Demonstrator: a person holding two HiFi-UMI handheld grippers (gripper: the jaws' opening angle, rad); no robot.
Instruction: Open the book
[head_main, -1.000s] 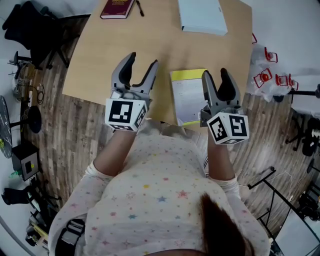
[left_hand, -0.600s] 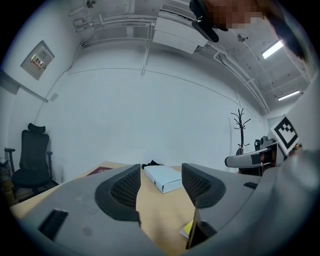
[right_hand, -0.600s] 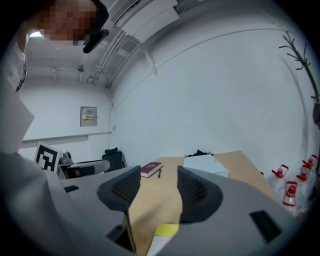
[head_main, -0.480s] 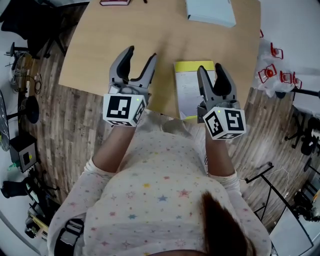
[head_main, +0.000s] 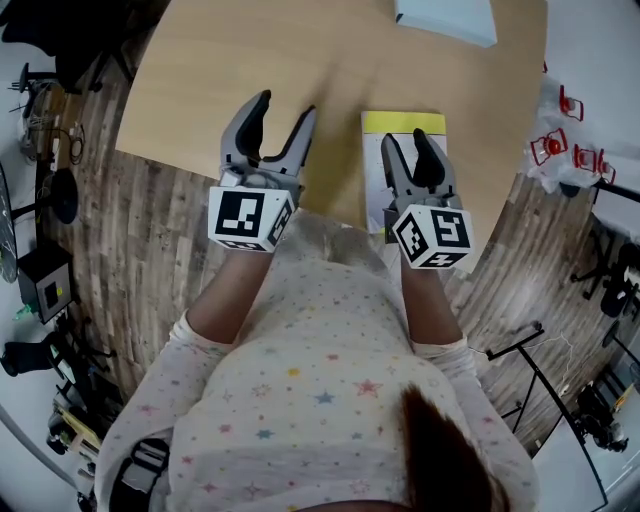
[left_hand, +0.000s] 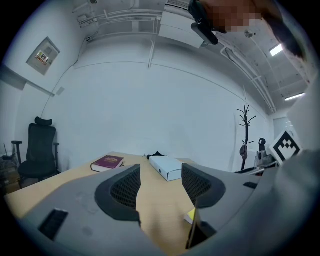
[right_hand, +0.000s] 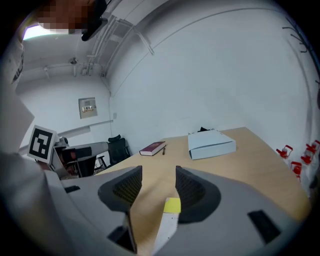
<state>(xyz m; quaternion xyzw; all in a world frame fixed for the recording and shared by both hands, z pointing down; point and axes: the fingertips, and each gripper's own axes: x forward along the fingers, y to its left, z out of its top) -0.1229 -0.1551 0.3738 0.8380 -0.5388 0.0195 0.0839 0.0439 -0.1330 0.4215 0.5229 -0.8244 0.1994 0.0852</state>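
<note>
The book (head_main: 402, 124) lies shut on the wooden table (head_main: 220, 70) near its front edge, a white cover with a yellow band at the far end. My right gripper (head_main: 405, 140) hovers over it, open, its jaws standing astride the cover with nothing gripped. In the right gripper view the book (right_hand: 167, 220) shows low between the jaws of that gripper (right_hand: 157, 175). My left gripper (head_main: 285, 106) stays open above bare table to the left of the book. The left gripper view shows that gripper (left_hand: 161, 175) open, with a yellow corner of the book (left_hand: 190, 216) at the right.
A white flat box (head_main: 445, 15) lies at the table's far side. A maroon book (left_hand: 107, 162) with a pen sits further back left. Red things (head_main: 560, 150) stand on the floor to the right. An office chair (left_hand: 40, 150) and a coat stand (left_hand: 245, 135) are beyond the table.
My right gripper has moved left, from beside the book's right edge to over its cover. The left gripper has hardly moved. Both stay open.
</note>
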